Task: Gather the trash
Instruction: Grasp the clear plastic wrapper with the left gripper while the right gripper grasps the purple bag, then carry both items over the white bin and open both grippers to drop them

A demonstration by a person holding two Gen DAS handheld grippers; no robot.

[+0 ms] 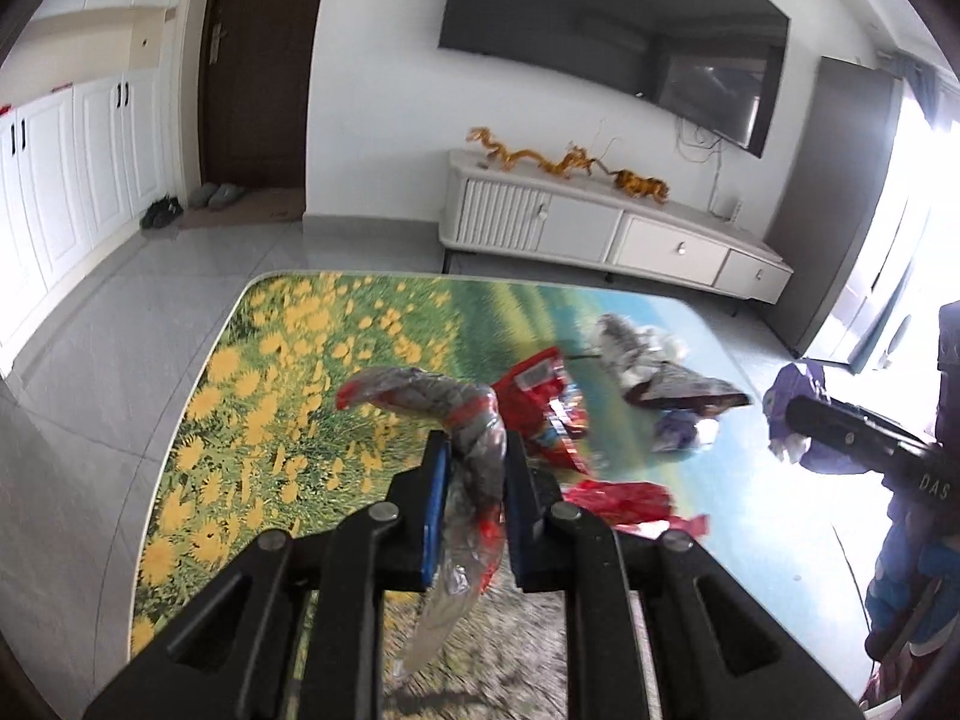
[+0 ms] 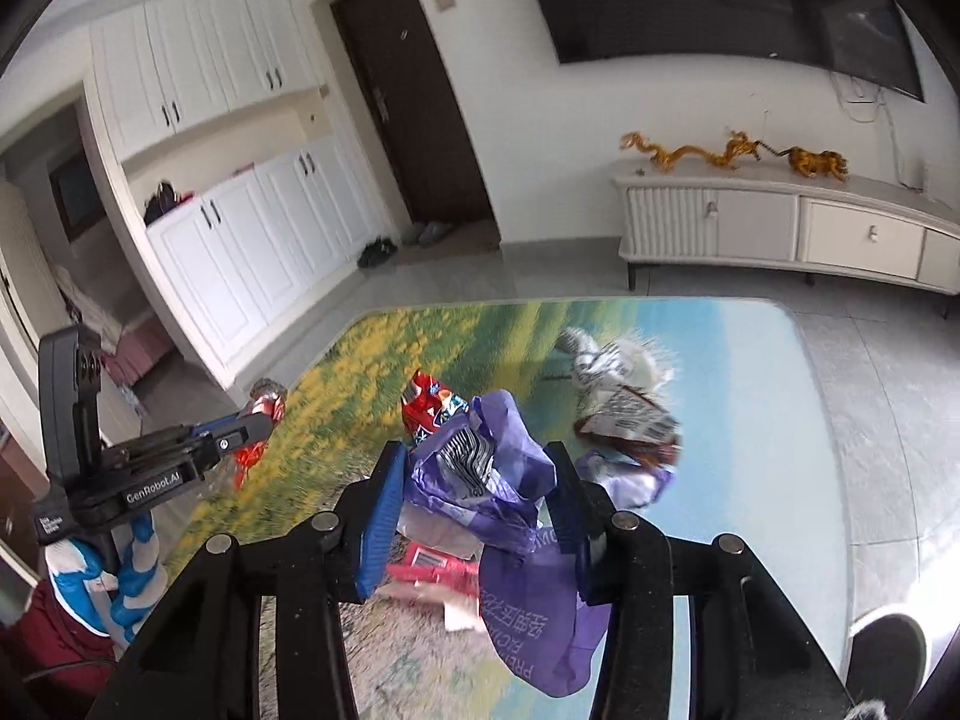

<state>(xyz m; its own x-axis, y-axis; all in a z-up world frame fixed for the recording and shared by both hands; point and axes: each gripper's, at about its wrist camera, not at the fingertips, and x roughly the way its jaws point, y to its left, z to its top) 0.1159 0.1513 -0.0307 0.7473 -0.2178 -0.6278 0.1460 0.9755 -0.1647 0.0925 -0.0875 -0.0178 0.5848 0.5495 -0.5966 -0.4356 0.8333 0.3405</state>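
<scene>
My left gripper is shut on a twisted clear and red plastic wrapper, held above the flower-print table. In the right wrist view the left gripper shows at the left with that wrapper. The right gripper is shut on a crumpled purple bag that hangs down between its blue pads. More trash lies on the table: a red snack packet, a red foil wrapper, a black and white wrapper, a white crumpled piece and a small purple wrapper.
A white TV cabinet with gold dragon ornaments stands beyond the table under a wall TV. White cupboards and a dark door line the left. Grey tiled floor surrounds the table. A person's blue and white sleeve and a shoe are near.
</scene>
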